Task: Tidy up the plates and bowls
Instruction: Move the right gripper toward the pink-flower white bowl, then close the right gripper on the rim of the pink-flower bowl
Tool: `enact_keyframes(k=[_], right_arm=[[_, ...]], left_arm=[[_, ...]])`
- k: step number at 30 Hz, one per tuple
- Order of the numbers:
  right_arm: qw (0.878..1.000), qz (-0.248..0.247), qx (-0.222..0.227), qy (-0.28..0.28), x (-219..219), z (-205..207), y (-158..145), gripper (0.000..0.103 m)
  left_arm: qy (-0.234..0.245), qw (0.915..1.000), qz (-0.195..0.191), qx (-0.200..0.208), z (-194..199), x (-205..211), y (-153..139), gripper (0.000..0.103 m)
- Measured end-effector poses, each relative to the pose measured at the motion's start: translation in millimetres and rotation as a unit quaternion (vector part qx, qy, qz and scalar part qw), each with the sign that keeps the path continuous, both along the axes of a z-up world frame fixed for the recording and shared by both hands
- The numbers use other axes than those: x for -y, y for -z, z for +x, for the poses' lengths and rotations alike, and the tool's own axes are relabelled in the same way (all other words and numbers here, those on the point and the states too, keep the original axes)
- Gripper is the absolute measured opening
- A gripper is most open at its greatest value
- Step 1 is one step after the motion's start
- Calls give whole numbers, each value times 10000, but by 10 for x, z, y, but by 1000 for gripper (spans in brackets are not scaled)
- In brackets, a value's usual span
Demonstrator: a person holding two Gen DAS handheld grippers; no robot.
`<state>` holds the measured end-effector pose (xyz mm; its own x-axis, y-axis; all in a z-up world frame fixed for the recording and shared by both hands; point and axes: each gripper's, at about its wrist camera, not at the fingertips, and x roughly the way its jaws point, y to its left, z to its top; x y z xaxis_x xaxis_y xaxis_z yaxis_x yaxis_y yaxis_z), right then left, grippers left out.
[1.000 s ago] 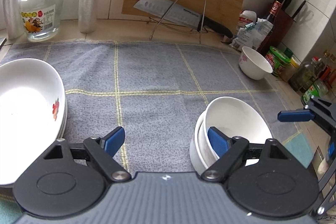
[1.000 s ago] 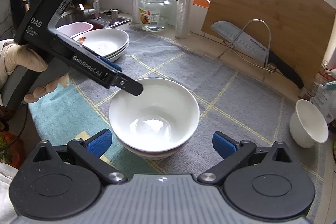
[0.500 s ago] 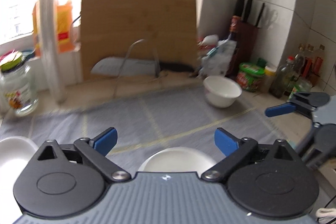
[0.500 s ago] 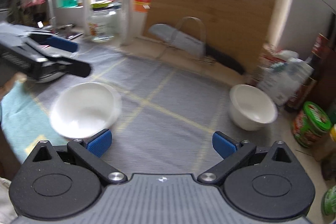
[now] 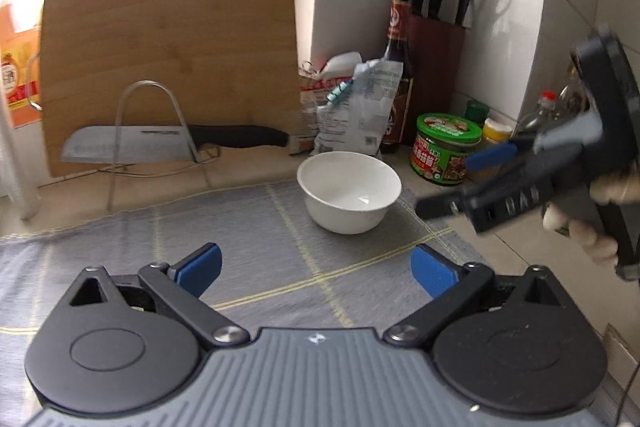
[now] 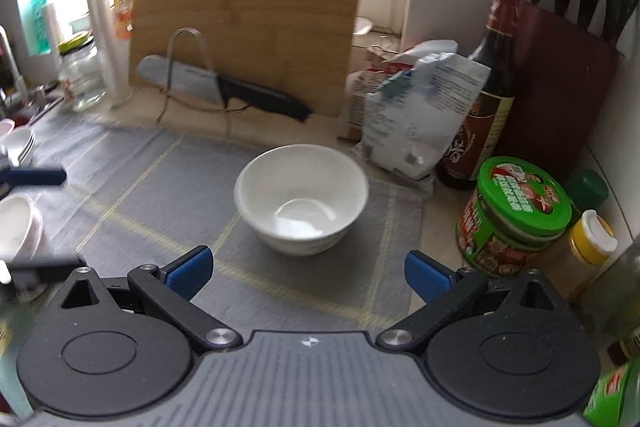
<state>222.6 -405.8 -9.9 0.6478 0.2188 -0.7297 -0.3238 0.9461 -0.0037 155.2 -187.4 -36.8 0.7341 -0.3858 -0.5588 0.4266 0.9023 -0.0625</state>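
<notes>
Both grippers have swung away from the stacked bowls toward the far right corner of the counter, and the left gripper (image 5: pixel 316 267) has just been opening; it now stands wide with nothing between its pads. The right gripper (image 6: pixel 306 269) is also spread wide and empty. A lone white bowl (image 6: pixel 301 198) sits upright, mouth up, on the grey mat (image 6: pixel 132 183), just in front of a paper bag (image 6: pixel 416 115). Round, it has no long axis. It looks stiff, glazed, slippery and breakable; its rim seems the best place to pinch.
</notes>
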Motion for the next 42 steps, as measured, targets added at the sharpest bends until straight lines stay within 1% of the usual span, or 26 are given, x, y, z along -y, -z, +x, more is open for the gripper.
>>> enact_keyframes(k=[5,8,15,19,22,25,27,31,35,42], right_arm=[[9995,263,-104,-149,138,311,63,103],[9986,405,-195,-268,165,473,124,103],[9964,462,-374,-610,117,786,286,103],[9944,535,-454,-790,77,961,361,103],[9931,551,-521,-891,41,1090,405,102],[9921,554,-577,-962,7,1197,451,97],[9911,572,-623,-1032,-14,1247,469,91],[9898,567,-679,-1119,-53,1315,499,89],[9883,634,-756,-1163,-64,1342,516,82],[9877,657,-804,-1169,-74,1356,519,80]], left_arm=[[-265,9996,129,14,210,332,253,100],[-337,9991,231,121,349,496,382,100],[-397,9985,372,103,641,783,612,100],[-484,9980,371,156,761,855,664,99],[-449,9983,344,136,843,896,684,97],[-353,9987,330,155,870,915,695,95],[-288,9988,356,199,872,930,706,95],[-153,9992,319,165,908,945,729,91],[-89,9994,293,164,930,956,745,90],[-22,9994,278,208,931,974,760,89]])
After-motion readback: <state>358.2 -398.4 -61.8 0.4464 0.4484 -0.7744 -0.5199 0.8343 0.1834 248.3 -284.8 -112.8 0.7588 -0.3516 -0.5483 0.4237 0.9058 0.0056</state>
